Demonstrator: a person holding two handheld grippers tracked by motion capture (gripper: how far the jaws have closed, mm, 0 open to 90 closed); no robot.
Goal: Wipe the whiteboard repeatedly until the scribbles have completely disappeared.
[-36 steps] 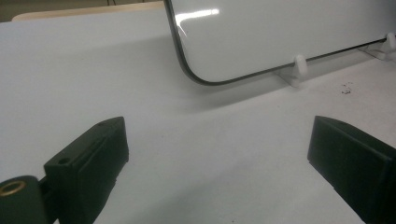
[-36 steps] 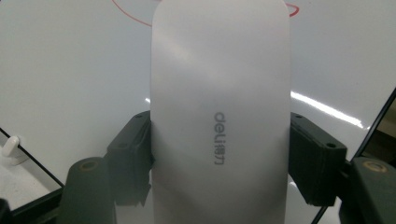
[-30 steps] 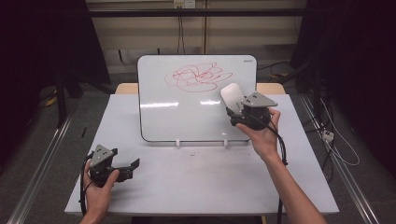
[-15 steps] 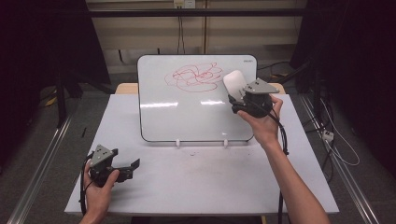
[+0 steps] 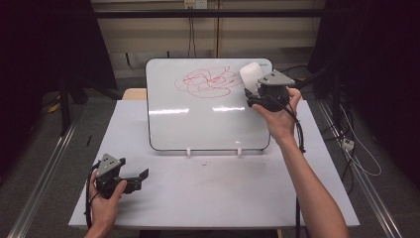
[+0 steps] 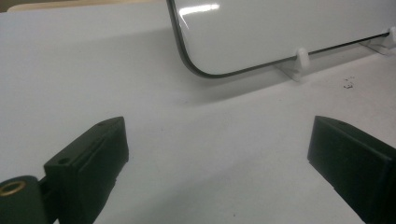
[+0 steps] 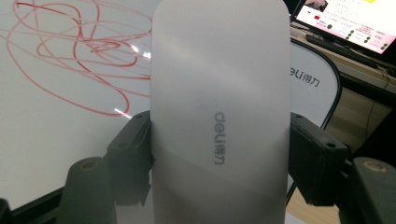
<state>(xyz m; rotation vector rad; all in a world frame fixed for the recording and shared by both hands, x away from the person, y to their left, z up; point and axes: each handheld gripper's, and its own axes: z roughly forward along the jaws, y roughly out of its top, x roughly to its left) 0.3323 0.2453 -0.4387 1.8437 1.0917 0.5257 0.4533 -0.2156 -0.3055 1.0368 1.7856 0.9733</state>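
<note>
Gripping a white eraser (image 5: 250, 75) between closed jaws, the right gripper (image 5: 257, 91), now risen from mid-board to the top right corner of the whiteboard (image 5: 198, 124). Seen in the right gripper view, eraser (image 7: 219, 112) clamped on both flanks, its long axis pointing up past the board's rim, brand lettering facing the camera. Red scribble (image 5: 208, 82) lying untouched across the upper middle of the board, just left of the eraser; whether the pad is touching the surface cannot be told from these angles. Judging by the climb over the last second, lining up at the top of the marks for a wiping pass rather than wiping yet; all of the scribble left to clear. Resting low near the front left corner of the table (image 5: 223, 198), the left gripper (image 5: 141, 177), jaws standing wide apart with nothing between them, unmoved since a second ago. Board propped on two small white feet (image 5: 188, 151) toward the table's back edge, tilted toward the person.
</note>
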